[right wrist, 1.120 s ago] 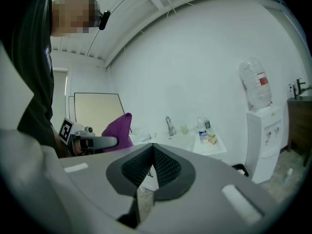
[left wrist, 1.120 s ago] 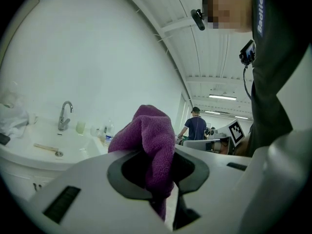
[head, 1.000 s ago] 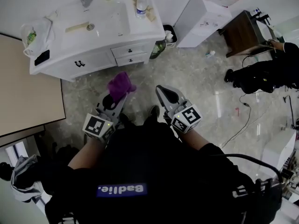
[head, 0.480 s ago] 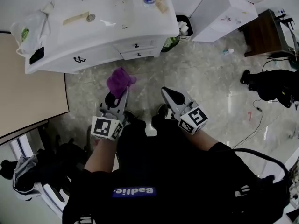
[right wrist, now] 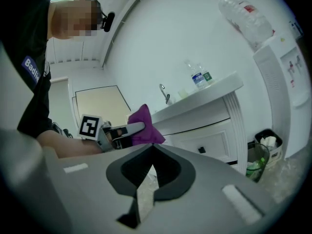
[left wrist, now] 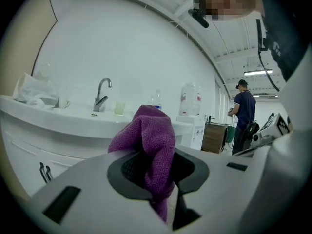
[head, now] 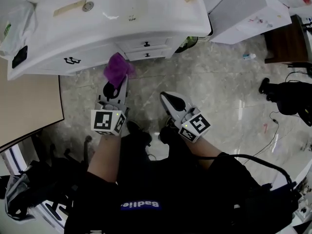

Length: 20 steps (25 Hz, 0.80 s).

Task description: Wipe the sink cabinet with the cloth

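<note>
purple cloth (left wrist: pixel 148 140) bunches (fuzzy, folded over) between left gripper (head: pixel 116 88) jaws.

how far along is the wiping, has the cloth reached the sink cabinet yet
Done: the purple cloth is picked up and clamped in the left tool. In hand: that tool points the cloth at the sink cabinet front, apparently just short of it; no contact shows. Left: all the wiping. The right tool is shut, empty, held over the floor.

A waste bin (right wrist: pixel 268 147) stands on the marble floor (head: pixel 219 91) just beside a white water dispenser (head: pixel 243 13) (jug on top). A small bottle (head: pixel 248 56) lies near a brown wooden desk (head: pixel 285 40).
</note>
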Motion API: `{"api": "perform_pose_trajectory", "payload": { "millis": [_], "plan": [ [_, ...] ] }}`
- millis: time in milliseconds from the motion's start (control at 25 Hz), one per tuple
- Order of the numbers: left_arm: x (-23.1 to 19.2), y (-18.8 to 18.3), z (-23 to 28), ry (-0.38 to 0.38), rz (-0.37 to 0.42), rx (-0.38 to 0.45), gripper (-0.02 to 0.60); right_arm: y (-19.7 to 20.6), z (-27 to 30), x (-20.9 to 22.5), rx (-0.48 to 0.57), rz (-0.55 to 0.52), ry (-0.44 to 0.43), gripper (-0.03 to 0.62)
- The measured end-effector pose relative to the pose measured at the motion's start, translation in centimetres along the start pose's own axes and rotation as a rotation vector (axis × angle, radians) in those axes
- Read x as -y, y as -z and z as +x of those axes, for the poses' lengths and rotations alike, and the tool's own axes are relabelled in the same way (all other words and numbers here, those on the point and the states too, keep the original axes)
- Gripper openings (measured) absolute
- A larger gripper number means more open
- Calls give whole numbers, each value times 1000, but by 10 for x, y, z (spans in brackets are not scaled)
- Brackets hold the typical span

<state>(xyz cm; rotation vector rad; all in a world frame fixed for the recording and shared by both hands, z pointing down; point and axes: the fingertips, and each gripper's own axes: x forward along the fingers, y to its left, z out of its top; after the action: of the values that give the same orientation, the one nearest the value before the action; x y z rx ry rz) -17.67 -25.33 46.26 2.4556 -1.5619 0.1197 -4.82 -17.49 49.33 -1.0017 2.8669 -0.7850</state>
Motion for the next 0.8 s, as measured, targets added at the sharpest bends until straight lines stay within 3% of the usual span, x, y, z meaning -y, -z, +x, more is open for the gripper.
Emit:
{"api": "perform_pose_trajectory", "payload": {
  "millis": [200,480,600,800],
  "plan": [
    [-34,51,44,-37,-6,7,87,65,38,16,5,22,-138,-6],
    [-75,95,87,-45,70,38,87,131,81,41,26,-27,-295,-6],
    [-84,105,102,-31,107,56,87,152,93,54,39,-50,-326,-6],
    [-84,118,126,0,167,85,87,187,102,95,36,-109,-293,-6]
  ]
}}
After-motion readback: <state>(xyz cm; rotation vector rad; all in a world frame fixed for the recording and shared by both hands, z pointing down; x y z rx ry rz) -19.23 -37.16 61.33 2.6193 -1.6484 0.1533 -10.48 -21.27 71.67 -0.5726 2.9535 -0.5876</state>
